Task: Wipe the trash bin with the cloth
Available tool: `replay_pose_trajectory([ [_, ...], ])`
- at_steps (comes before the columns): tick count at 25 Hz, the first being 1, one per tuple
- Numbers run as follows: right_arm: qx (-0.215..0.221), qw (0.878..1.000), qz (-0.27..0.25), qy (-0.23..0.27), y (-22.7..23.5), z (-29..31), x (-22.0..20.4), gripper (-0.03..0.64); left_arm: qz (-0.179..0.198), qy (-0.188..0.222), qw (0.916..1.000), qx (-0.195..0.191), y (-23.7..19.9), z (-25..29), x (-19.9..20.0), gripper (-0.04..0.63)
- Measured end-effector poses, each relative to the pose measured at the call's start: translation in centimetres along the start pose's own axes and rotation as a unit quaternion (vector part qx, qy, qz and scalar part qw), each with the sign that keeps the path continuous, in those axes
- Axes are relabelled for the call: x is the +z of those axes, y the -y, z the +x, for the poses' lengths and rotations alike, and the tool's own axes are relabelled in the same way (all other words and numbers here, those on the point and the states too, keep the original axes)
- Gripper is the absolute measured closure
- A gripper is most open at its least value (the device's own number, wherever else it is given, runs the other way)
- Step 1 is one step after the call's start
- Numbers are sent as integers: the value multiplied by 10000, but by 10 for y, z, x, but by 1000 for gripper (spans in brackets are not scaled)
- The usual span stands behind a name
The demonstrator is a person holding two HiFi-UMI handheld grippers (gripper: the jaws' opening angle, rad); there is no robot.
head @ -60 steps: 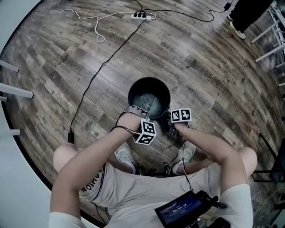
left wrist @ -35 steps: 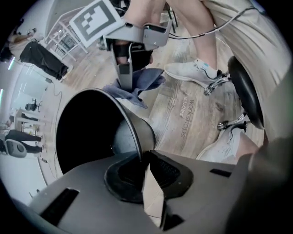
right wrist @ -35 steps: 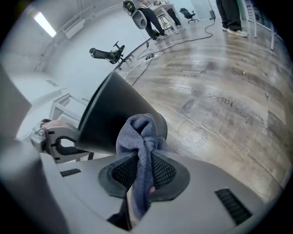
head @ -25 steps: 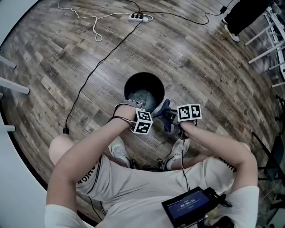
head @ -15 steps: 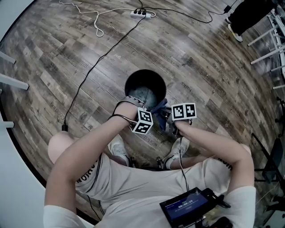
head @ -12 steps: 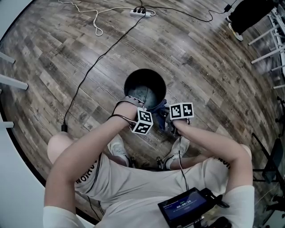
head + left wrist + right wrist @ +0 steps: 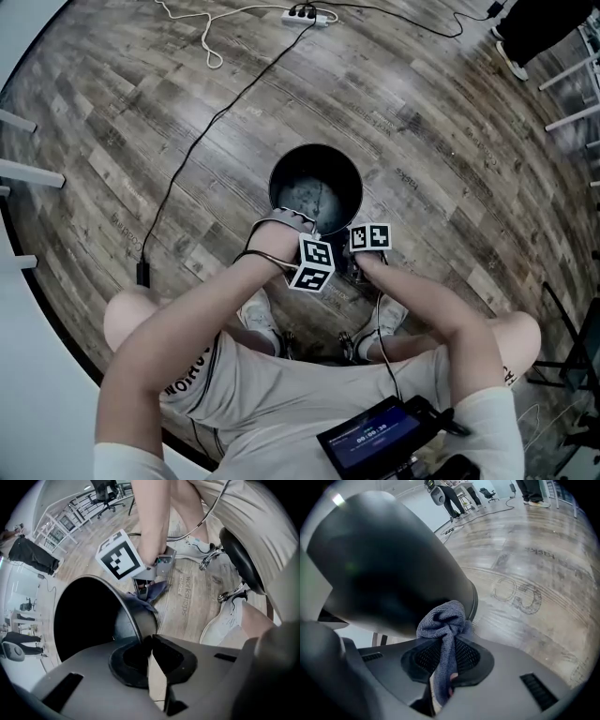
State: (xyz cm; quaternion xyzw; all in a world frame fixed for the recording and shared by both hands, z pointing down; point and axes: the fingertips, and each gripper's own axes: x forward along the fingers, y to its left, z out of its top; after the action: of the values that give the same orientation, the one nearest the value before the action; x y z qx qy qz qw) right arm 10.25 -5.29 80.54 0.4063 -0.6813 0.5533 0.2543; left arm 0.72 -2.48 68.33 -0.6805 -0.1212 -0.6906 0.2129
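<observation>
The hand-held gripper (image 7: 151, 643) clamps the trash bin (image 7: 89, 616) at its rim.

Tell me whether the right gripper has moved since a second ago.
Yes. Against the trash bin, the right gripper has drawn in toward its near wall and sunk lower, cloth clamped in its jaws.

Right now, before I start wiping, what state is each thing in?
Bin: upright on the floor, open, no lid.
Left gripper: shut on the bin's near rim.
Cloth: bunched, at the bin's outer wall.
Right gripper: shut on the cloth.
</observation>
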Motion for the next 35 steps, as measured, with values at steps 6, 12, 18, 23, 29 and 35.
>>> replay_pose_trajectory([
  [6,-392,9987,324,-80,31,39,-16,558,14,-17,10000,10,-1,4,3,565],
  [12,-334,9989,230,-251,21,12,-7,558,33,112,9999,34,-4,4,4,556],
  [18,-200,9987,-169,-448,-5,-49,-8,558,-39,145,9999,-52,4,-5,-4,457],
  [23,27,9995,-270,-163,-37,-99,16,558,93,-145,9997,-162,6,1,-27,434],
  [29,615,9977,-229,162,-90,-143,25,558,538,-435,9970,359,-2,6,-29,535],
  [35,696,9973,-196,143,-102,-123,26,558,490,-374,9978,258,0,3,-21,549],
])
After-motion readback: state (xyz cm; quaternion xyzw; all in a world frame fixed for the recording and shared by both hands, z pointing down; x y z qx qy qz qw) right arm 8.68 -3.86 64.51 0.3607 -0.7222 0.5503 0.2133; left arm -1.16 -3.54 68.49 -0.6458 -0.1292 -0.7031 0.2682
